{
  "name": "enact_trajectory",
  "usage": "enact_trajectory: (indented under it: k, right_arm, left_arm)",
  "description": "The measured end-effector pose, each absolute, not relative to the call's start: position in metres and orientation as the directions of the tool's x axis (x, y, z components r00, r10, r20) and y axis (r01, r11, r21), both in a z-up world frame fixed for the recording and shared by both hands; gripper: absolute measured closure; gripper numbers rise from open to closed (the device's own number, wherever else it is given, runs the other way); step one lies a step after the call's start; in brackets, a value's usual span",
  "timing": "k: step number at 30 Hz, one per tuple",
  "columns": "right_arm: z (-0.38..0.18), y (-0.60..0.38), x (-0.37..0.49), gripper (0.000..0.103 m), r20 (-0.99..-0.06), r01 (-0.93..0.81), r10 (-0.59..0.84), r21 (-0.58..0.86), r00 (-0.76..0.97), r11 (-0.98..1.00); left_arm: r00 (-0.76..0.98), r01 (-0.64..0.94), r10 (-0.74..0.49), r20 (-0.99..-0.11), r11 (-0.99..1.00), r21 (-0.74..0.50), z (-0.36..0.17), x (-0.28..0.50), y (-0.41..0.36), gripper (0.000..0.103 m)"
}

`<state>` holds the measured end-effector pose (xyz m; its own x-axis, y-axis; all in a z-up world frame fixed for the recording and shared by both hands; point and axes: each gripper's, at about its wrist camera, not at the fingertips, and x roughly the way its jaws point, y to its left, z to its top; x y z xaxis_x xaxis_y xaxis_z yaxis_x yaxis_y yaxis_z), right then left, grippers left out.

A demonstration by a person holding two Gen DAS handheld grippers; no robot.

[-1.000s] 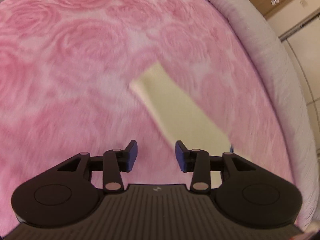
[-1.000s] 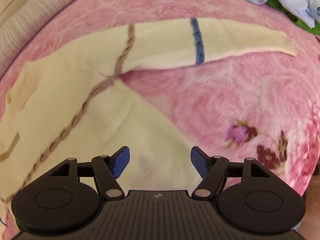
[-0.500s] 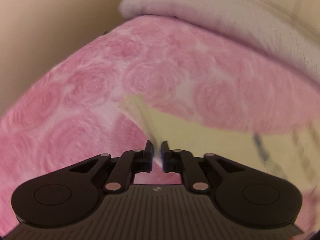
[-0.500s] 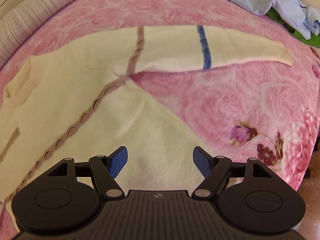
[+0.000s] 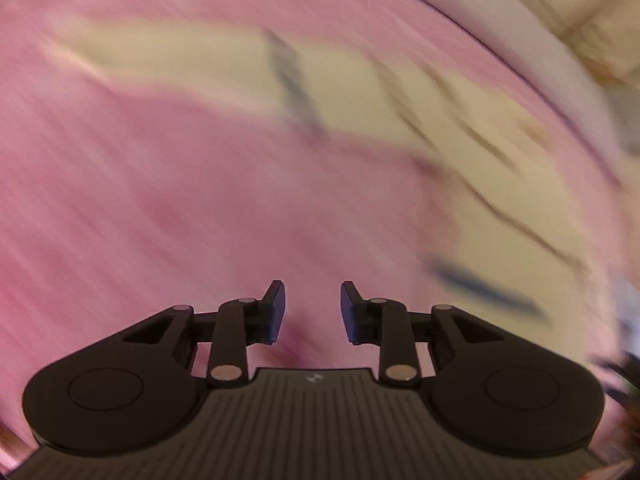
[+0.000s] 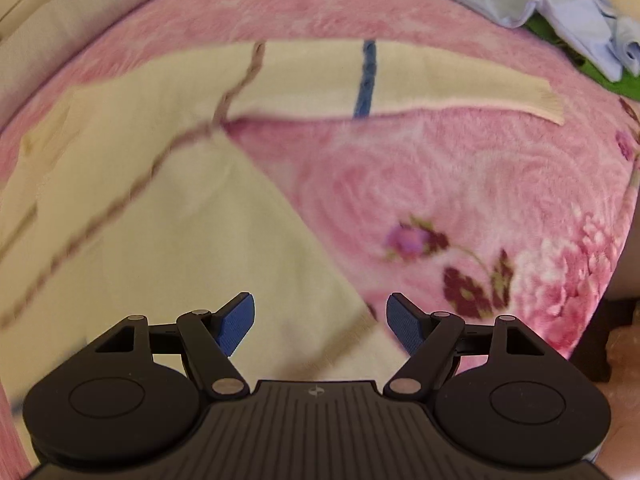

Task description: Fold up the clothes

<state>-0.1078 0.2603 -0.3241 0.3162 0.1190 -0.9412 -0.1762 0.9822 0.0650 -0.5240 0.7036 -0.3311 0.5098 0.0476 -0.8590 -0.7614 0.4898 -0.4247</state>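
Observation:
A cream sweater [image 6: 168, 208] with brown cable lines and a blue band lies flat on the pink rose blanket [image 6: 440, 184]. Its one sleeve [image 6: 420, 80] stretches to the right across the top of the right wrist view. My right gripper [image 6: 320, 316] hangs open above the sweater's lower hem corner, nothing between its fingers. The left wrist view is heavily blurred: the sweater [image 5: 460, 128] runs across the upper right, its other sleeve [image 5: 168, 60] reaching left. My left gripper [image 5: 312, 308] is open over bare pink blanket [image 5: 160, 220], apart from the sweater.
A pale blue garment [image 6: 560, 12] lies bunched on something green [image 6: 600, 76] at the far right of the bed. A grey-white striped bolster [image 6: 80, 12] borders the bed at upper left. The bed's edge drops off at the right, with dark floor beyond.
My left gripper was shut on the sleeve end half a second ago; now it is open, off the sleeve and swinging fast. The right gripper stayed open and shifted slightly over the hem.

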Motion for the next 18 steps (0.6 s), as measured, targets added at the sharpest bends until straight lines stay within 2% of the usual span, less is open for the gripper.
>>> enact_trajectory:
  k: [1, 4, 6, 7, 8, 9, 10, 11, 15, 18]
  right_arm:
    - [-0.328, 0.255, -0.113, 0.027, -0.945, -0.201, 0.118, 0.057, 0.306, 0.978]
    - [-0.341, 0.233, -0.123, 0.027, -0.956, -0.242, 0.139, 0.076, 0.257, 0.967]
    - [-0.35, 0.219, -0.13, 0.027, -0.962, -0.254, 0.166, 0.109, 0.215, 0.961]
    - [-0.355, 0.212, -0.133, 0.032, -0.965, -0.26, 0.177, 0.124, 0.192, 0.958]
    - [-0.357, 0.207, -0.135, 0.06, -0.965, -0.273, 0.187, 0.132, 0.183, 0.953]
    - [-0.357, 0.203, -0.136, 0.065, -0.964, -0.289, 0.196, 0.138, 0.179, 0.947]
    - [-0.357, 0.199, -0.137, 0.088, -0.963, -0.305, 0.204, 0.144, 0.176, 0.941]
    - [-0.357, 0.195, -0.137, 0.096, -0.962, -0.32, 0.213, 0.15, 0.172, 0.935]
    - [-0.356, 0.18, -0.14, 0.098, -0.956, -0.381, 0.248, 0.173, 0.156, 0.908]
    - [-0.36, 0.168, -0.143, 0.095, -0.956, -0.415, 0.261, 0.184, 0.135, 0.891]
  left_arm:
    - [0.529, -0.746, 0.008, -0.848, 0.482, -0.46, -0.335, -0.522, 0.681, 0.069]
    - [0.513, -0.771, -0.05, -0.857, 0.413, -0.485, -0.355, -0.522, 0.624, 0.066]
    - [0.516, -0.781, -0.037, -0.856, 0.39, -0.488, -0.365, -0.525, 0.597, 0.067]
    - [0.516, -0.785, -0.031, -0.856, 0.382, -0.487, -0.369, -0.526, 0.585, 0.072]
    - [0.508, -0.786, -0.026, -0.861, 0.394, -0.476, -0.369, -0.525, 0.578, 0.097]
    - [0.501, -0.787, -0.019, -0.865, 0.405, -0.465, -0.369, -0.524, 0.572, 0.097]
    - [0.495, -0.789, -0.006, -0.869, 0.416, -0.452, -0.366, -0.523, 0.569, 0.098]
    - [0.489, -0.79, 0.008, -0.872, 0.428, -0.439, -0.362, -0.523, 0.566, 0.098]
    - [0.476, -0.784, 0.06, -0.877, 0.48, -0.393, -0.345, -0.522, 0.549, 0.098]
    - [0.403, -0.816, 0.081, -0.912, 0.483, -0.318, -0.362, -0.521, 0.538, 0.093]
